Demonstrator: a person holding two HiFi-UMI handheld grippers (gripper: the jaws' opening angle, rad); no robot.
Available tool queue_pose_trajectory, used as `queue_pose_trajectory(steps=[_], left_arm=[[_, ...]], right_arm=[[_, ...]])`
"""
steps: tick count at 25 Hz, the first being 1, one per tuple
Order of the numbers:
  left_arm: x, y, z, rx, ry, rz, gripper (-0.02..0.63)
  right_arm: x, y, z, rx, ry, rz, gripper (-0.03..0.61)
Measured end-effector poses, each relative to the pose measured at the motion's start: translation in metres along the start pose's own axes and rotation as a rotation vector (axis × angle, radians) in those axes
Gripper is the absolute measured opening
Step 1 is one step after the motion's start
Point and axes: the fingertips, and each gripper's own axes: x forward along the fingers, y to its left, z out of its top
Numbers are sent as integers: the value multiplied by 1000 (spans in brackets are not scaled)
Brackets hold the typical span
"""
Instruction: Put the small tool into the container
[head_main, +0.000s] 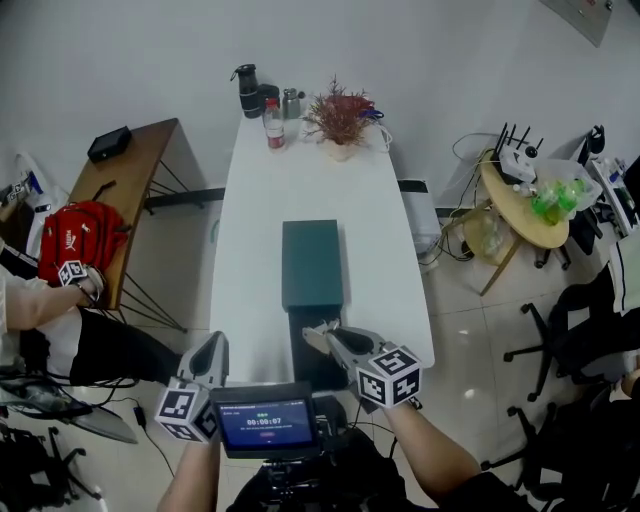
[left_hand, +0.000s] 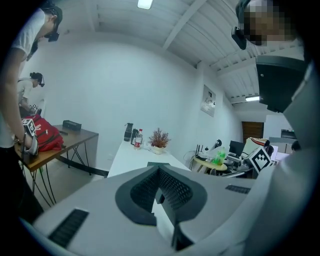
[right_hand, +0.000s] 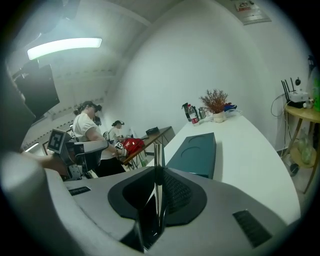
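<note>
Risk: thin tool (right_hand: 156, 156), pinched by right gripper (right_hand: 158, 175), may twist out if it knocks near edge of green container (head_main: 311, 262) | left gripper (left_hand: 159, 172): closed, empty

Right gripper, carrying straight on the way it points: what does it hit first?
Most likely the near end of the green container on the white table. The right gripper, shut on the thin metal tool, aims toward it with nothing between them, though depth is hard to judge.

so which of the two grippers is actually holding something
The right gripper: a thin metal tool stands clamped upright between its jaws. The left gripper has its jaws together with nothing between them.
</note>
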Motion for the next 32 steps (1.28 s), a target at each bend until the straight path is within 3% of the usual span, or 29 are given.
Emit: queue_pose_trajectory(steps=[12,32], left_arm=[[12,-2,-38,-39,68,-31,3],[10,0,-42,-59,86,-30,3]], right_arm=[[35,-24,-41,115,101,30,46],[61,-39,-55,261,188,63,48]])
